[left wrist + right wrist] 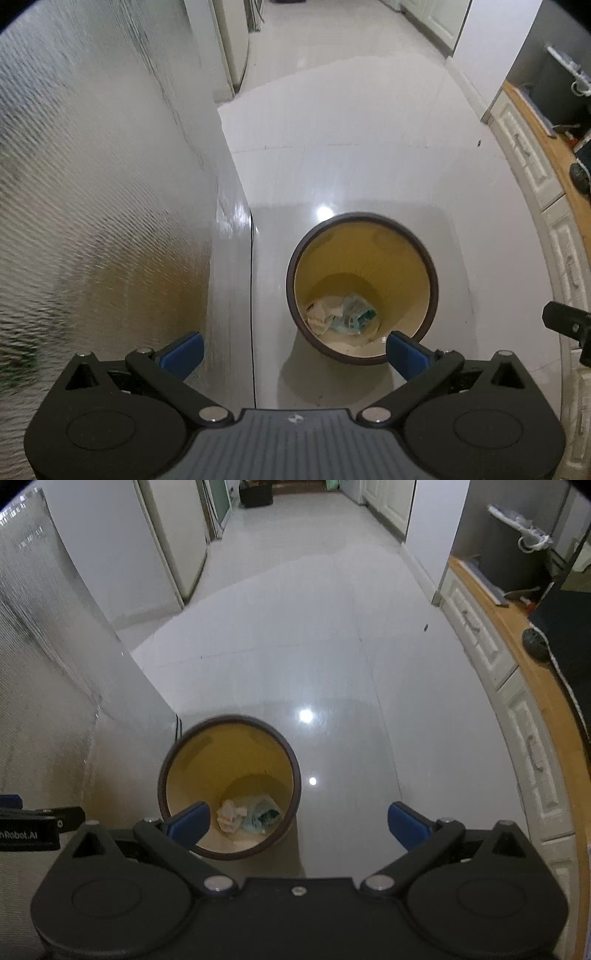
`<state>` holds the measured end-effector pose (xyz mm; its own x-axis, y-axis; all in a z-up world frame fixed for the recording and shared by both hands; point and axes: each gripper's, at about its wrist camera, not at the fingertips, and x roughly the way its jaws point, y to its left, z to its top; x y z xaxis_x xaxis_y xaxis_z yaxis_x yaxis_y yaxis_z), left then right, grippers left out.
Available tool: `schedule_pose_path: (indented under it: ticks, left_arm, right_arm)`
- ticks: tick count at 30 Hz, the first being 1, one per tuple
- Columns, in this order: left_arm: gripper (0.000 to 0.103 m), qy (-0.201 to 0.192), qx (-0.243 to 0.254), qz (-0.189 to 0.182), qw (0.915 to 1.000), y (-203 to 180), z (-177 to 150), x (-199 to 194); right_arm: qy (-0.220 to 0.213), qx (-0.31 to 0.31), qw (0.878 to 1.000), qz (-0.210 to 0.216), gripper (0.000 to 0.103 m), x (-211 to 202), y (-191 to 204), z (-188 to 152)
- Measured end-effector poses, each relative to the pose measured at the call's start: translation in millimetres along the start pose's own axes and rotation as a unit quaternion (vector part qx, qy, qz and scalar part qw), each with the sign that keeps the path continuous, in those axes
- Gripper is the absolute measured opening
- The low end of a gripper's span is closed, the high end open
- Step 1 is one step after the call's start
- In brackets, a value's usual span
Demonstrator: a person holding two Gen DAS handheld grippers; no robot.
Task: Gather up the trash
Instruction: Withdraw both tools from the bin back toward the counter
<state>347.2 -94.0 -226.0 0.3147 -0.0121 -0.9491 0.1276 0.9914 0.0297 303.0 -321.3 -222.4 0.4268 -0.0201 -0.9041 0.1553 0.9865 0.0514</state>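
A round bin [369, 221] with a dark rim and yellow inside stands on the pale tiled floor. Crumpled paper and a bluish wrapper [341, 314] lie at its bottom. My left gripper [295, 352] hovers above the bin's near edge, open, nothing between its blue fingertips. In the right wrist view the same bin [229, 723] sits lower left with the trash [247, 814] inside. My right gripper [297, 825] is open and empty above the bin's right side; its left fingertip [188, 823] overlaps the rim.
A textured metallic appliance wall [92, 184] rises at the left, close to the bin. White cabinets with a wooden counter [517, 657] run along the right. Open tiled floor [295, 627] stretches ahead toward a hallway. Each gripper's edge shows in the other's view.
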Motion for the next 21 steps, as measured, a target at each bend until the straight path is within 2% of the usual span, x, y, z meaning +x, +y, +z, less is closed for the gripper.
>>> schedule_pose_path:
  ticks: [12, 21]
  left_arm:
    - [0.103, -0.082, 0.001, -0.002, 0.9966, -2, -1, -71]
    - [0.103, -0.151, -0.007, -0.012, 0.9885, 0, 1, -128]
  right_arm:
    - [-0.085, -0.001, 0.996, 0.008, 0.103, -73, -7, 5]
    - [-0.156, 0.0, 0.988, 0.011, 0.103, -124, -10, 10]
